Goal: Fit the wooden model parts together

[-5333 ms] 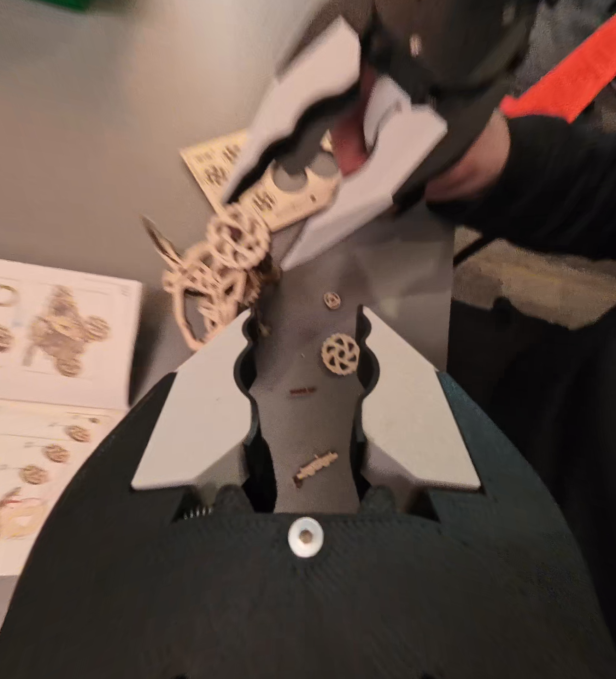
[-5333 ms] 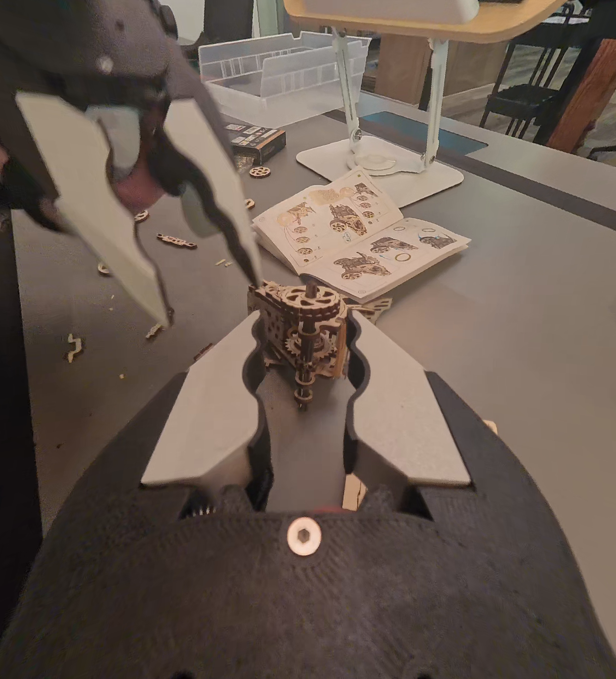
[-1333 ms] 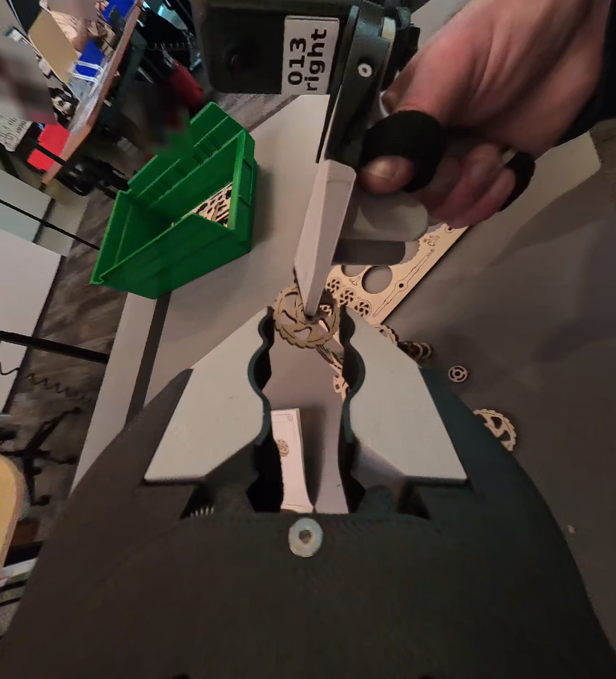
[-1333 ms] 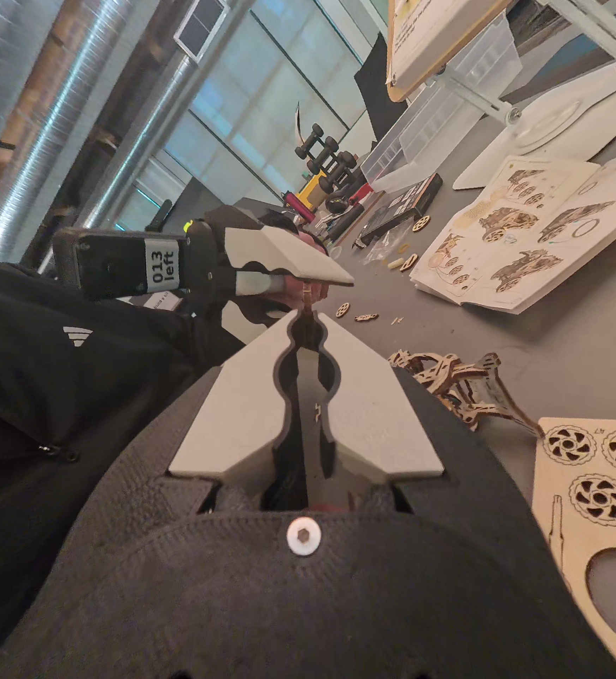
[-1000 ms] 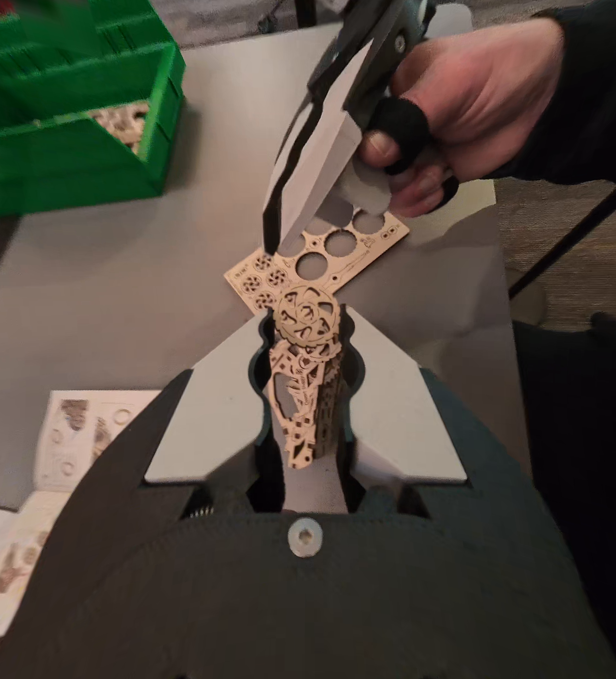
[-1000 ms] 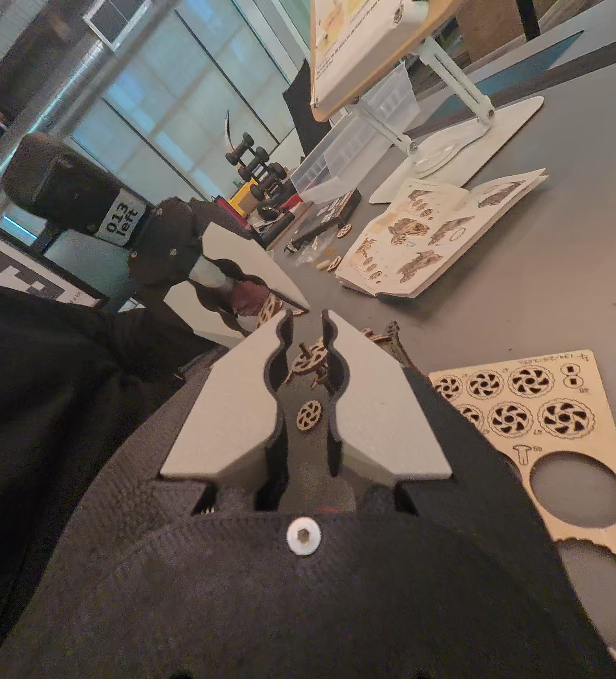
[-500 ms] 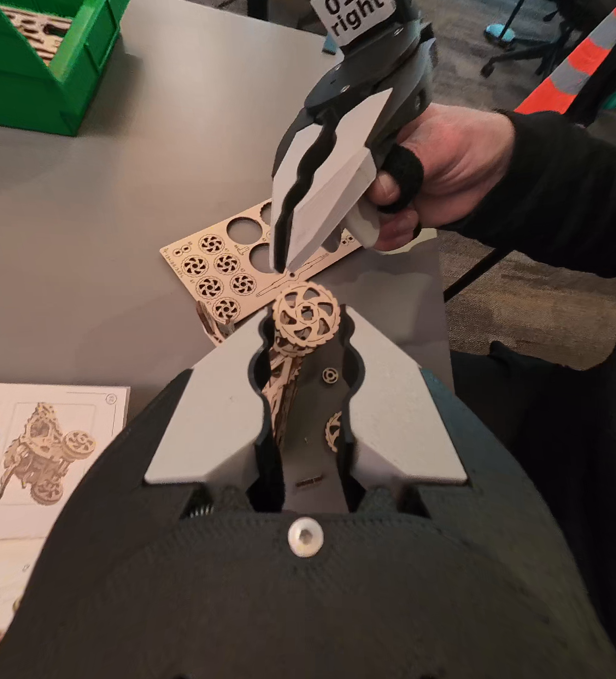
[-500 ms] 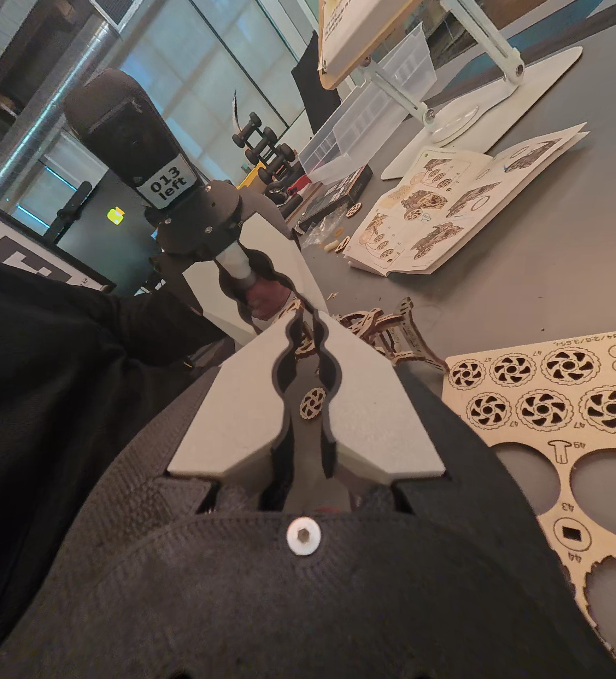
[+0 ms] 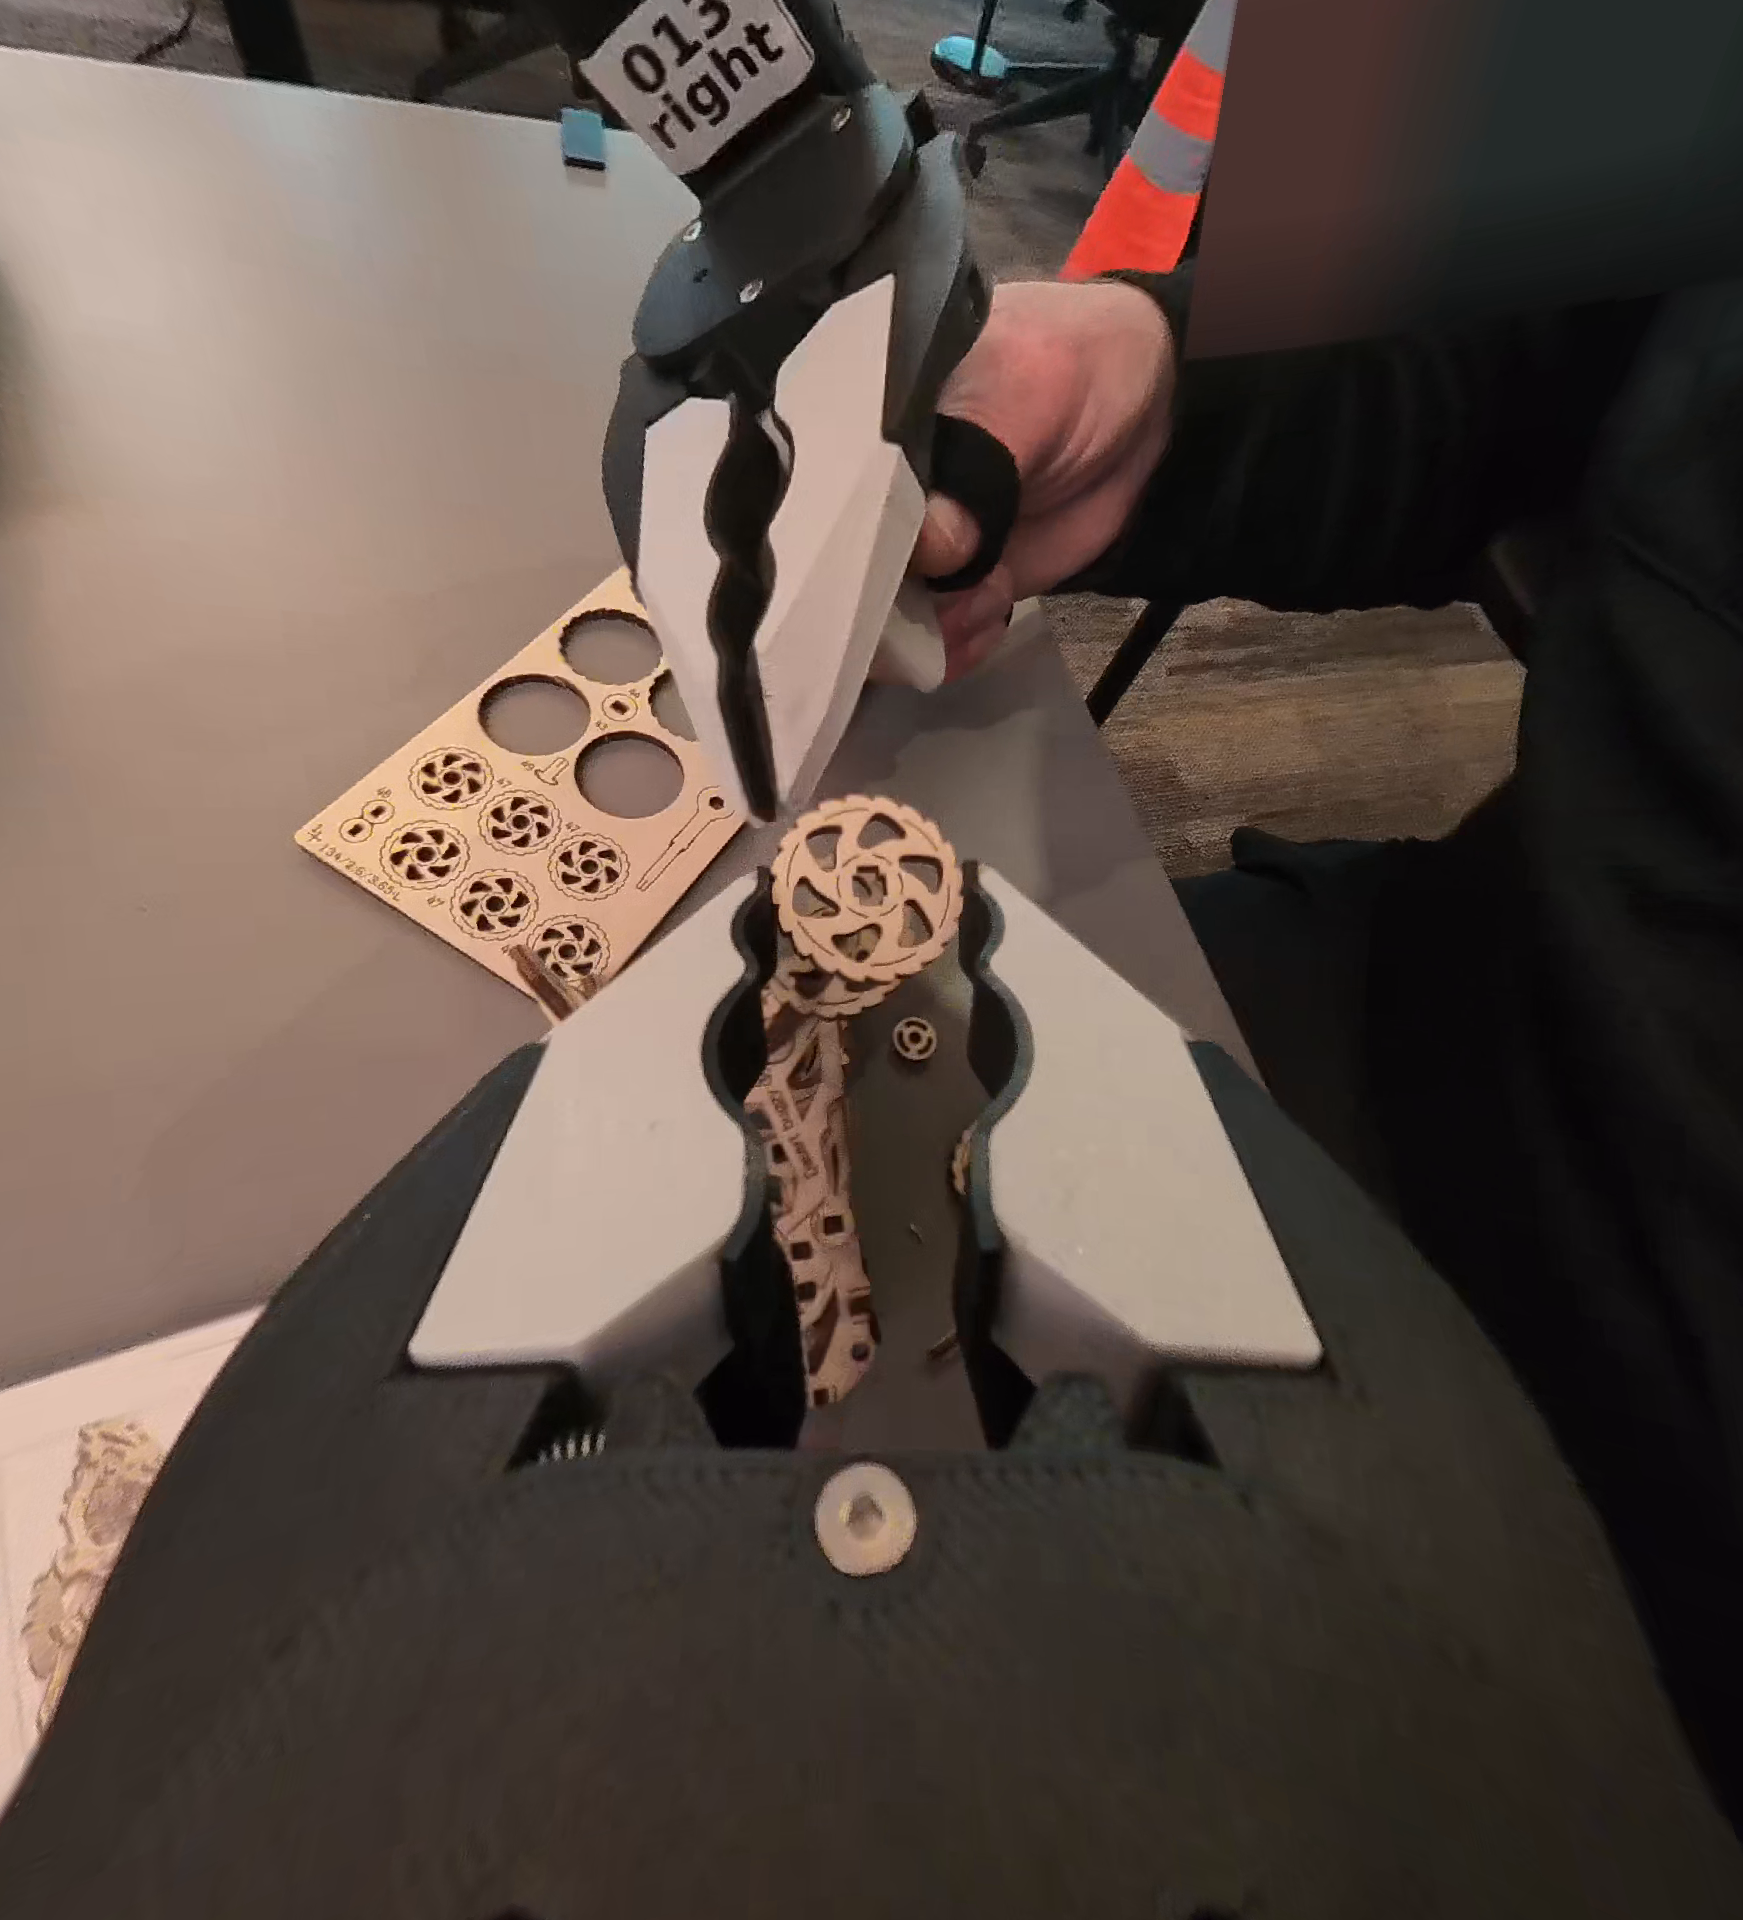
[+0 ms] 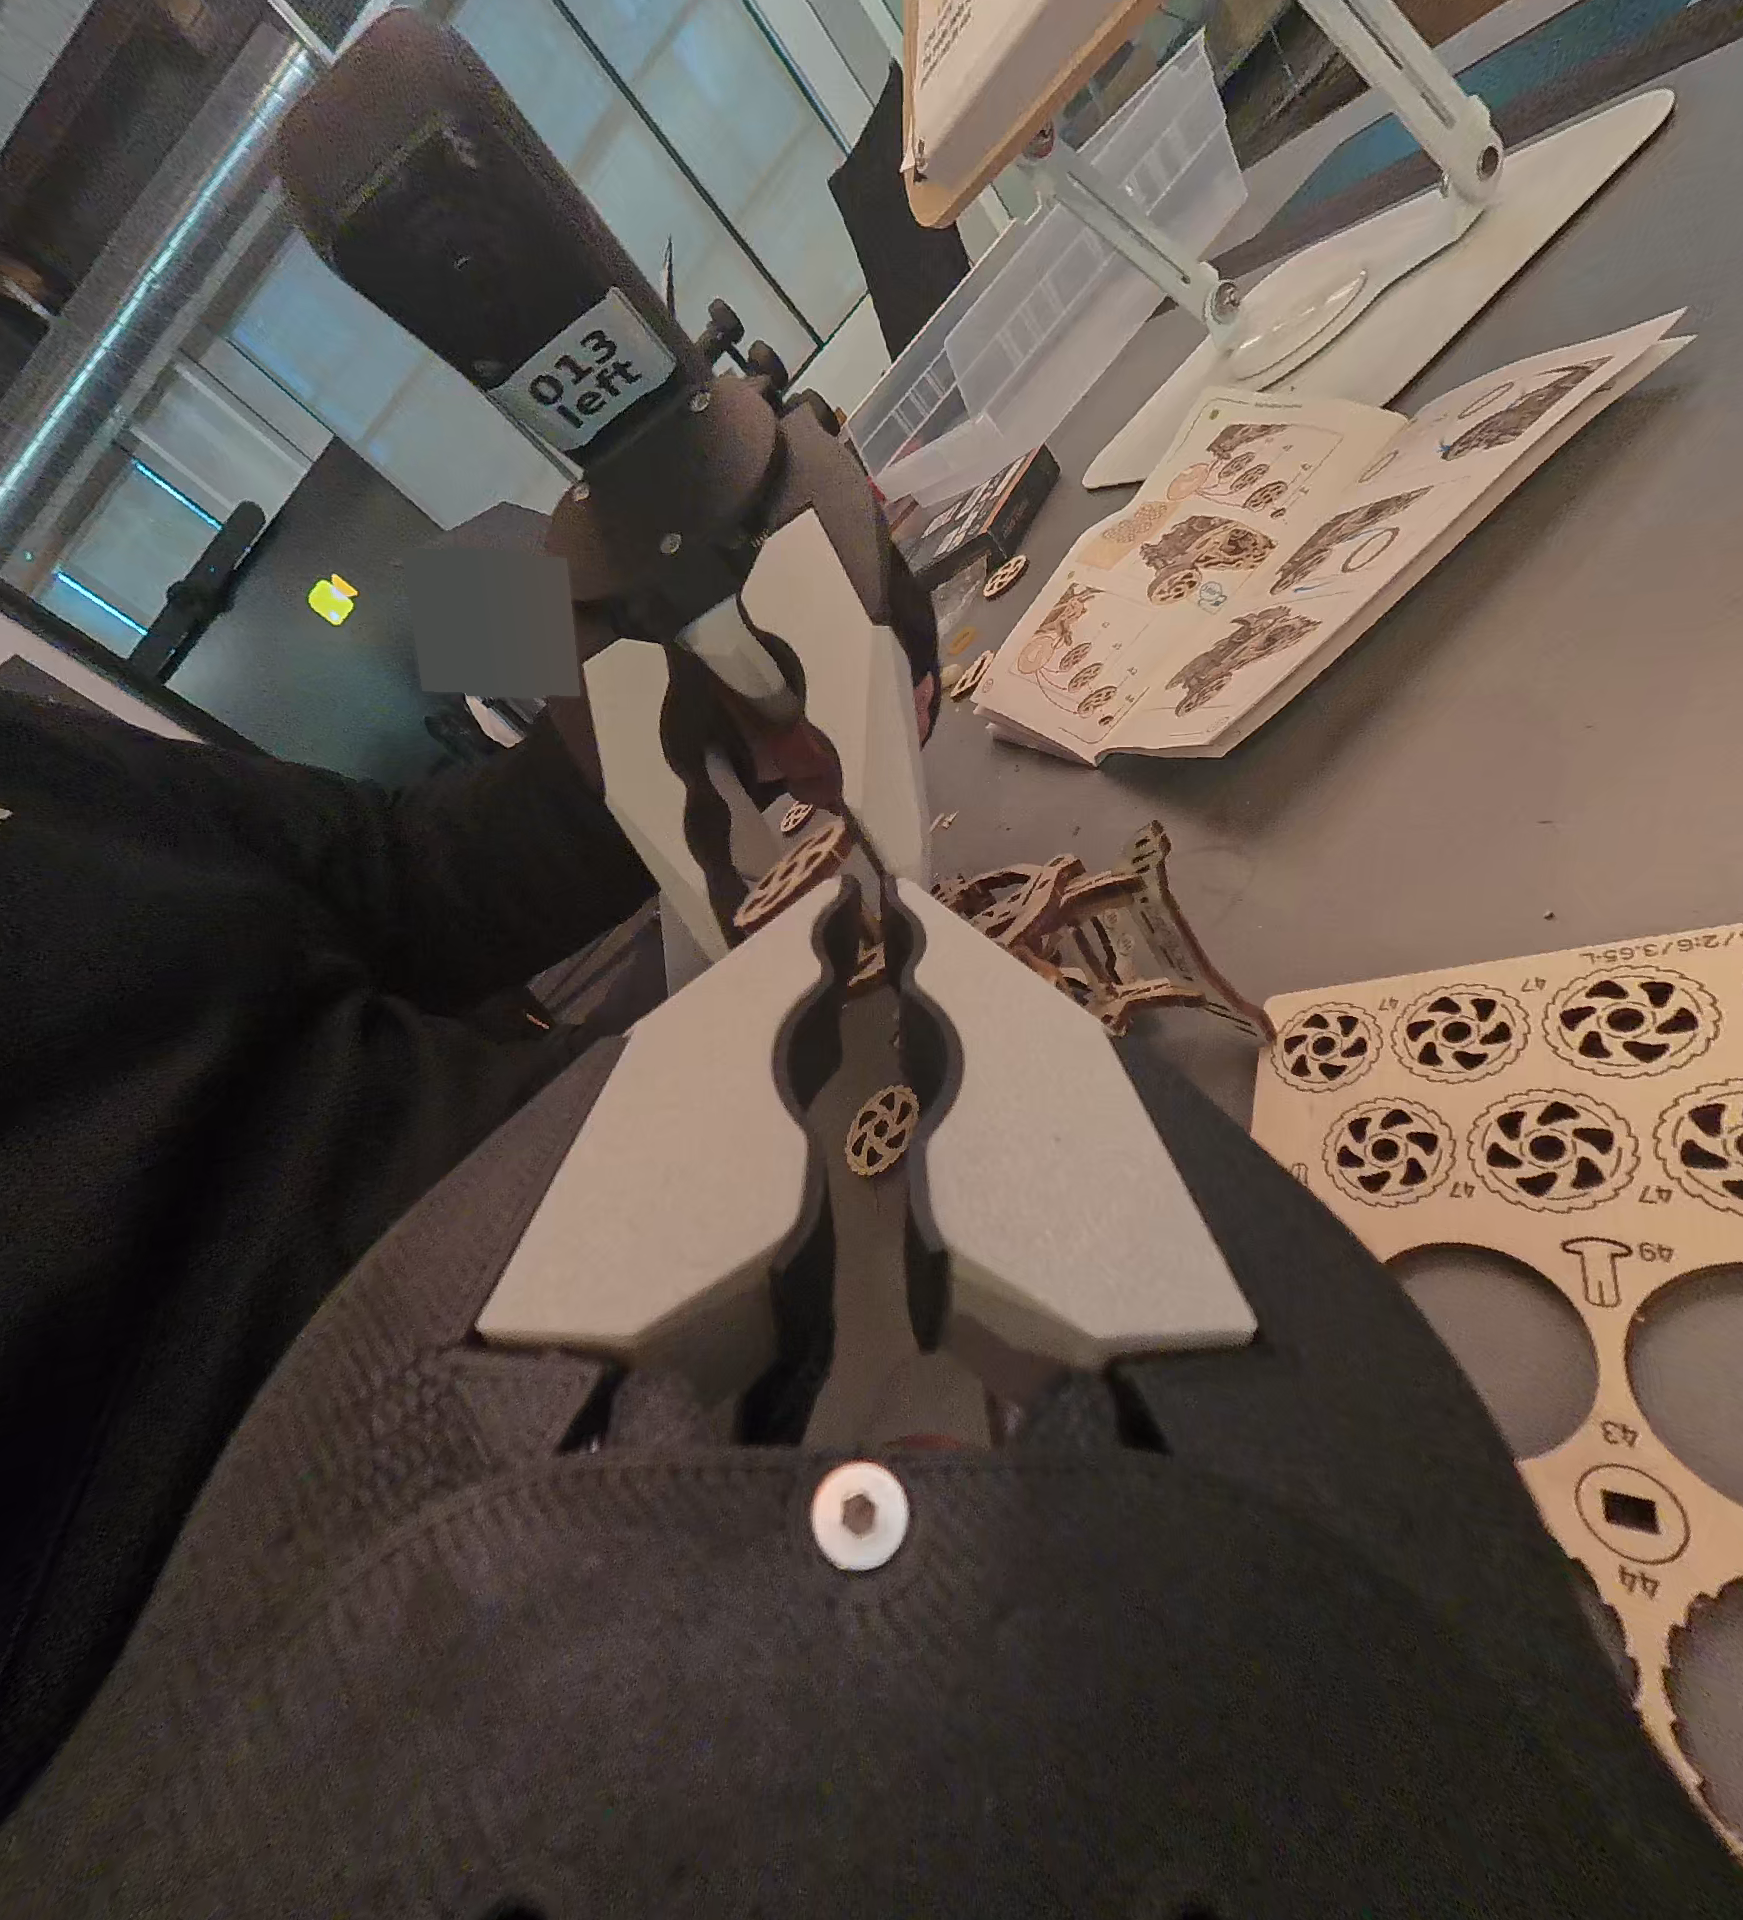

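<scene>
My left gripper (image 9: 867, 899) is shut on a pale wooden model (image 9: 815, 1195), gripping its spoked gear wheel (image 9: 867, 914) between the fingertips. The model's frame hangs below, along the left finger. My right gripper (image 10: 875, 902) has its jaws nearly together; I cannot see anything between its tips. In the left wrist view the right gripper (image 9: 763, 805) points down with its tips just above the wheel's upper left rim. In the right wrist view the left gripper (image 10: 773, 883) holds the wheel (image 10: 794, 873), and the frame (image 10: 1054, 935) reaches to the right.
A wooden part sheet with punched-out holes (image 9: 493, 862) (image 10: 1573, 1143) lies flat on the grey table. A loose small gear (image 10: 882, 1127) and a ring (image 9: 914, 1039) lie below the grippers. An open instruction booklet (image 10: 1262, 582), a white stand (image 10: 1366, 260) and a clear bin (image 10: 1054, 291) are farther off. My two grippers' fingertips are within a few centimetres of each other.
The right gripper pulled its tips off the wheel's hub, turned more upright and now hovers at the wheel's rim. The left gripper keeps hold of the model, now turned flatter towards its camera.
</scene>
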Demonstrator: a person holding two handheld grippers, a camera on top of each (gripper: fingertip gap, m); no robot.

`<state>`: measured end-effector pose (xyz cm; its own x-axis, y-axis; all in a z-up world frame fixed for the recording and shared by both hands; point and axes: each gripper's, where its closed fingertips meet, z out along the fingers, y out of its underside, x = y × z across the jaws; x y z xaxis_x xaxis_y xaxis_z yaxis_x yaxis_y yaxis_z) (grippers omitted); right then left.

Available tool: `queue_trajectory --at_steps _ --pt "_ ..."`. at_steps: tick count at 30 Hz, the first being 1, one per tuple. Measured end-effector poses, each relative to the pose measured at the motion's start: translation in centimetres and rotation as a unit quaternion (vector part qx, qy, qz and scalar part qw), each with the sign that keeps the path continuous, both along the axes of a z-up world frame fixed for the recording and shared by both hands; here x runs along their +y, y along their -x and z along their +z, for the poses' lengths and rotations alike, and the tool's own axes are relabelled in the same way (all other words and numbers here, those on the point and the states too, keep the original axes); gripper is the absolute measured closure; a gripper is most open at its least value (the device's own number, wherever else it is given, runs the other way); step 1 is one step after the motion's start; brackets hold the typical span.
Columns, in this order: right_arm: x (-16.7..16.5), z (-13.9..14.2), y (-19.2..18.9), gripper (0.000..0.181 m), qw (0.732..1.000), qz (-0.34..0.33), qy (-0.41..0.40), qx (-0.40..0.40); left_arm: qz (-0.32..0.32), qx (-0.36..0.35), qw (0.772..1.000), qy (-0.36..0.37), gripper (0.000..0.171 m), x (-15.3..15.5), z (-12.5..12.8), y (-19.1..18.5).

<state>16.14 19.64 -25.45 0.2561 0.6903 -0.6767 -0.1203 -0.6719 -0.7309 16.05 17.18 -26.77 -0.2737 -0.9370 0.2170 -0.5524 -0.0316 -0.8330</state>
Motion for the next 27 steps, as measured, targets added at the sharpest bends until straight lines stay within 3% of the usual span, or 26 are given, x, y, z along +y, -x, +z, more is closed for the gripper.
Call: queue_trajectory --at_steps 8,22,27 --pt "0.1 -0.4 0.0 0.181 1.000 0.004 0.007 0.002 -0.051 -0.027 0.998 0.023 0.139 -0.3 0.0 -0.2" --pt "0.2 -0.3 0.0 0.179 1.000 0.001 -0.003 0.000 -0.062 -0.046 0.997 0.014 0.139 -0.3 -0.5 -0.3" --pt "-0.2 0.6 0.5 0.161 0.999 0.002 -0.049 -0.018 -0.065 -0.056 0.996 0.010 0.139 -0.5 -0.5 -0.3"
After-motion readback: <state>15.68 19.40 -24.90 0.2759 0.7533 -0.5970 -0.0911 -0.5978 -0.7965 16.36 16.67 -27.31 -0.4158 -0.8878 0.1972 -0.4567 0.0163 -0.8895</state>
